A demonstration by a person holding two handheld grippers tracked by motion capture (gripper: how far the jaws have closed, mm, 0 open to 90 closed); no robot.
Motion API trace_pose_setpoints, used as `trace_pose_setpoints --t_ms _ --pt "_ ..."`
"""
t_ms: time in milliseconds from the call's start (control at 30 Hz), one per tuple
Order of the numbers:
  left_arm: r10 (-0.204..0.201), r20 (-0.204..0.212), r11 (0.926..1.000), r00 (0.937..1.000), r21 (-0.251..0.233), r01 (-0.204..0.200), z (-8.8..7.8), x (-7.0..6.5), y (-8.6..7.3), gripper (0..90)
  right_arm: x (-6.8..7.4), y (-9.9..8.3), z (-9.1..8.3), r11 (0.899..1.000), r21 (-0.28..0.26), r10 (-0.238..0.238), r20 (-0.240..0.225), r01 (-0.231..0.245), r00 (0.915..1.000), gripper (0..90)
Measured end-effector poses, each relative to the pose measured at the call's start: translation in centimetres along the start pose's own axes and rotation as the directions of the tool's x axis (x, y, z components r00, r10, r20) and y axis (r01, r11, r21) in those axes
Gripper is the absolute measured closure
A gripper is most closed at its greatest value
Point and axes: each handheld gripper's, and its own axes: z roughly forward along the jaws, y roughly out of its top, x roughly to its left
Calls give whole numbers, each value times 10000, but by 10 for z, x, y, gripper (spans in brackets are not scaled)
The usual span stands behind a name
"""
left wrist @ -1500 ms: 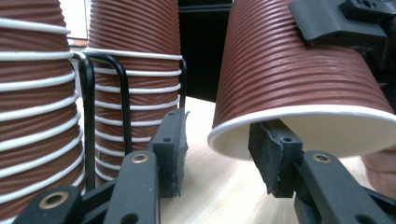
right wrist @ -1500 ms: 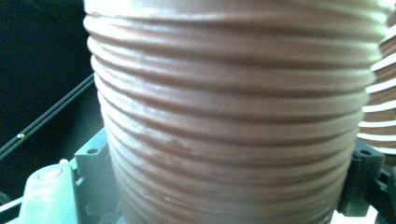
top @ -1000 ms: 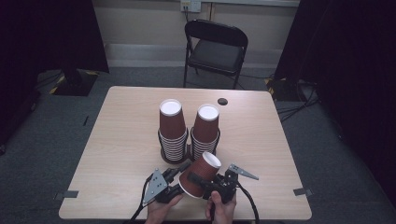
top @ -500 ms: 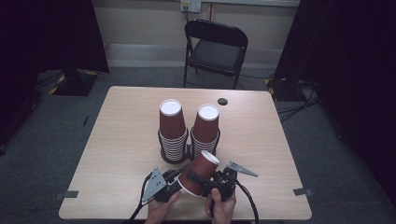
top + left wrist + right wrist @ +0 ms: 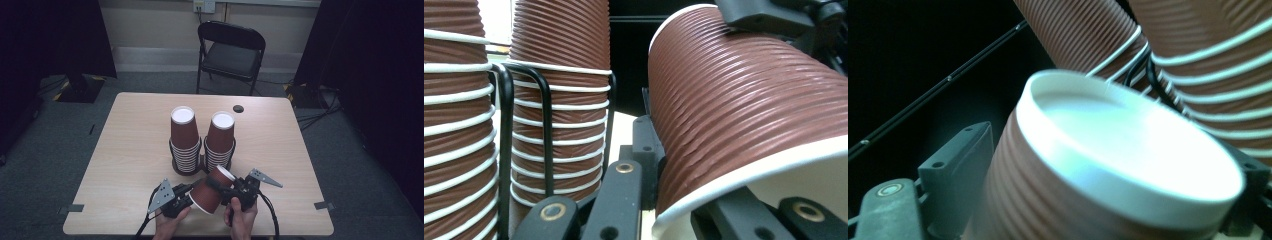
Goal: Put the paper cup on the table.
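Cup [image 5: 212, 189] tilted, base up-right toward stacks, rim pinched by left gripper [image 5: 186, 196]; right gripper [image 5: 226, 190] straddles base, jaws just closing.

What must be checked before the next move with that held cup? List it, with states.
1. Left gripper jaws shut on the cup at its rim: ok.
2. Cup's base end between the right gripper jaws, which have just been closing: ok.
3. Right jaws pressing on the cup: cannot tell.
4. Cup apart from the right stack: cannot tell, it is very close.
5. Left stack and right stack upright in their wire holders: ok.
6. One cup held, not several nested: cannot tell.
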Motion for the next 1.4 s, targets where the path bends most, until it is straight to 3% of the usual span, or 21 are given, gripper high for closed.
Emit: trace_pose_setpoints --t_ms 267,300,400,433,567,667,767,967,1033,1067,1100,1133,1200,1233,1333,1367,1400 --pt "-43 146 9980 9999 638 34 -5 0 3 857 -4 6 -6 9994 -315 -129 311 139 9994 127" --pt "-37 134 9957 9999 923 24 -7 1 4 857 -4 7 -10 9985 -507 -170 399 191 9991 133" --pt "244 201 9924 9995 1198 -266 -8 0 6 856 -3 7 -13 9968 -607 -485 558 519 9973 130" --pt "491 119 9879 9987 1465 -503 -10 -1 8 856 -3 6 -15 9957 -620 -647 618 686 9960 130" --pt "683 16 9819 9977 1771 -675 -13 3 14 856 -3 6 -19 9852 -639 -1541 757 1590 9852 129" --pt "619 -68 9769 9981 2052 -592 -15 6 16 856 -2 7 -21 9821 -548 -1767 631 1802 9822 128" --pt "553 -199 9704 9983 2363 -491 -18 12 20 857 -3 7 -25 9703 -444 -2360 402 2377 9709 126" --pt "262 -32 9518 9997 3057 -240 -23 18 26 858 -4 3 -27 9654 -23 -2605 302 2607 9650 133" --pt "182 -50 9438 9998 3303 -155 -24 20 28 858 -5 2 -28 9604 47 -2786 -34 2786 9604 151" --pt "182 -50 9438 9998 3303 -155 -24 20 28 859 -5 2 -28 9604 47 -2786 -34 2786 9604 151" --pt "159 -148 9360 9998 3520 -96 -23 22 30 859 -5 0 -29 9531 98 -3025 -84 3026 9531 153" --pt "159 -148 9360 9998 3520 -96 -23 22 30 859 -5 0 -29 9531 98 -3025 -84 3026 9531 153" --pt "209 -318 9268 9993 3755 -75 -22 23 33 859 -6 -2 -30 9323 188 -3613 -50 3613 9324 152" --pt "176 -343 9250 9993 3800 -33 -22 24 34 859 -7 -3 -30 9268 200 -3750 -15 3750 9270 151" --pt "168 -346 9194 9993 3933 -19 -21 26 36 859 -8 -5 -29 9213 306 -3871 -183 3875 9218 145" --pt "163 -382 9155 9991 4023 5 -21 27 37 859 -7 -8 -29 9094 259 -4150 -148 4152 9097 130" --pt "128 -356 9126 9993 4088 29 -21 29 38 859 -8 -9 -29 9119 186 -4096 -212 4100 9120 130"
